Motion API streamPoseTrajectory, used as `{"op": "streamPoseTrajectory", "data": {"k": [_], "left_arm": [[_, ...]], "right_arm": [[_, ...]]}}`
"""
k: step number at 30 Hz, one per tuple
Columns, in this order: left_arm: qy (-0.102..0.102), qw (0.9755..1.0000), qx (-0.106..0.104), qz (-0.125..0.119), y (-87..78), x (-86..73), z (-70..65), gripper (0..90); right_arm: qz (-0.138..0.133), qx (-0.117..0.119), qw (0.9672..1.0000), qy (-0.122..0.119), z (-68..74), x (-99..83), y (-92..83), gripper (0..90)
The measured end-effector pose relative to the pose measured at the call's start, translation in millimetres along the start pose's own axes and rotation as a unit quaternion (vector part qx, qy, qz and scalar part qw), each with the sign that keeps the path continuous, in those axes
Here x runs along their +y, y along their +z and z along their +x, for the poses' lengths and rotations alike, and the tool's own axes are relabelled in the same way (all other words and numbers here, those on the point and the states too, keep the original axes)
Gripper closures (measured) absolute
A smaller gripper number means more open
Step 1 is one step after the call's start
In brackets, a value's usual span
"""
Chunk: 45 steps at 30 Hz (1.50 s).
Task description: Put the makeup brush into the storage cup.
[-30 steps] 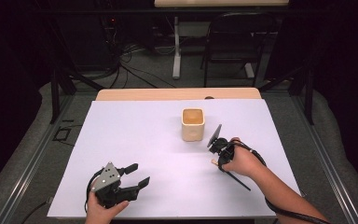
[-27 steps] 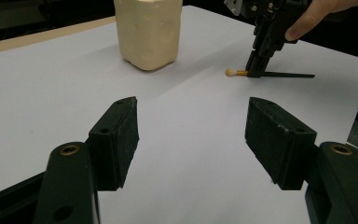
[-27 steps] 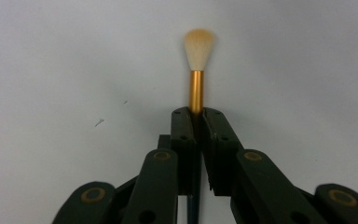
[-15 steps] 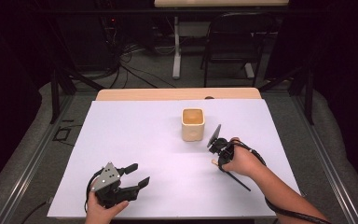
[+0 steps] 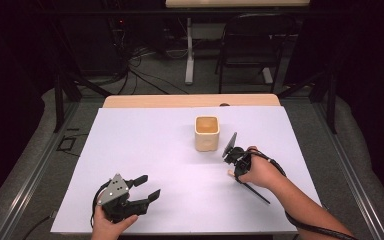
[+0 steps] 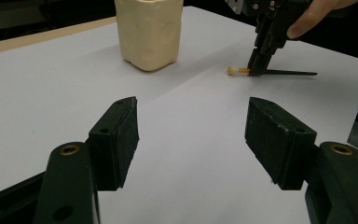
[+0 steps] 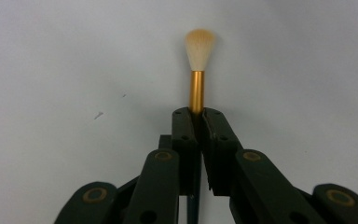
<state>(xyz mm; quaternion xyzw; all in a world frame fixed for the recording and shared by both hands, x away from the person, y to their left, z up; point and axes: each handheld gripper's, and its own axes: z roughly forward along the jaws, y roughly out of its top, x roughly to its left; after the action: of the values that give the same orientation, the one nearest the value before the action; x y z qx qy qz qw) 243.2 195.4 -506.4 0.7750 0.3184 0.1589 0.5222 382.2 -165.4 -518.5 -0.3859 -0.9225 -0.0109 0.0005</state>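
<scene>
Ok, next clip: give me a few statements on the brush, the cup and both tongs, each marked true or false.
1. The right tongs are shut on the small gold-ferruled makeup brush with pale bristles. True.
2. The left tongs hold the cream square plastic cup. False: their jaws stand open with nothing between them, well short of the cup.
3. The brush lies low over the white table cover, beside the cup. True.
4. The brush stands inside the cup. False: it is outside, to the cup's right in the high view.
5. The cup lies tipped on its side. False: it stands upright, mouth up.
</scene>
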Motion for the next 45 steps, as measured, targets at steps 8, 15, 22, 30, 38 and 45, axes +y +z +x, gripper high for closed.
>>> {"op": "streamPoseTrajectory", "data": {"k": [8, 15, 22, 30, 38, 45], "left_arm": [[0.001, 1.0, 0.001, 0.0, 0.0, 0.1, 0.1, 35.2], [0.002, 1.0, 0.001, 0.0, -0.4, 0.2, 0.2, 35.2], [0.001, 1.0, 0.001, 0.0, 0.1, 0.0, 0.2, 35.2], [0.001, 1.0, 0.001, 0.0, 0.3, -0.1, 0.1, 35.2], [0.0, 1.0, 0.001, -0.001, 0.3, -0.2, -0.1, 35.2], [0.0, 1.0, 0.0, 0.001, 0.5, -0.3, -0.2, 35.3]], "right_arm": [[-0.007, -0.01, 0.9999, -0.002, 2.0, 0.6, -7.2, 83.7], [-0.002, -0.011, 0.9999, -0.01, 2.3, 2.0, -12.6, 83.7], [-0.011, -0.02, 0.9997, -0.011, 3.8, 1.4, -16.0, 83.7], [-0.027, -0.02, 0.9993, -0.014, 6.6, 0.8, -26.2, 83.8], [-0.059, -0.009, 0.9981, -0.014, 10.1, 0.5, -37.5, 83.8], [-0.083, -0.008, 0.9964, -0.014, 12.5, -1.3, -47.0, 83.8]]}}
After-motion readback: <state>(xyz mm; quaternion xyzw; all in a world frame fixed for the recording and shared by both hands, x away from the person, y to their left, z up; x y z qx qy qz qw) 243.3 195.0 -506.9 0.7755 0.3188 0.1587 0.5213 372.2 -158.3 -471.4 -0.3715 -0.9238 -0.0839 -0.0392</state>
